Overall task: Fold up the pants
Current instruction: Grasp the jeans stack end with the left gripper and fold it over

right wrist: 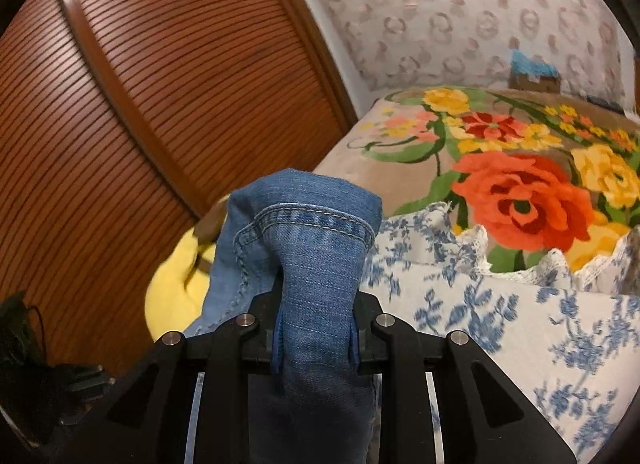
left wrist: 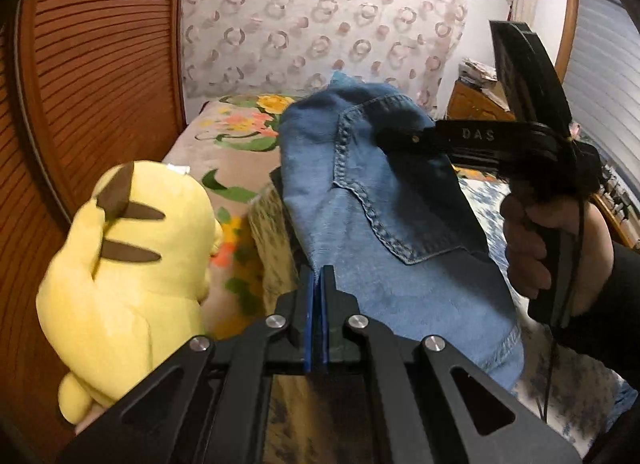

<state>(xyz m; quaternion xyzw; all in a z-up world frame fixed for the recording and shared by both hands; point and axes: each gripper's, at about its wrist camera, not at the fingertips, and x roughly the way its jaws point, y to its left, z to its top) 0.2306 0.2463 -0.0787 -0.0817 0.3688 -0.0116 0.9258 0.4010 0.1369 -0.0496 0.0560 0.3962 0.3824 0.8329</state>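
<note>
Left wrist view: the right claw (left wrist: 396, 135) has its tips buried in the pants (left wrist: 380, 215), so the grip itself cannot be confirmed there. The pants hide the middle of the bed (left wrist: 224, 135), and their lower part is cut off behind the left claw (left wrist: 319, 284). The yellow plush toy (left wrist: 132, 264) is motion-blurred, its face turned away.

Right wrist view: a denim cuff fills the claw gap, covering both pads (finger spacing unreadable). The toy is mostly masked by denim. A dark object at lower left runs off the edge, unidentifiable
</note>
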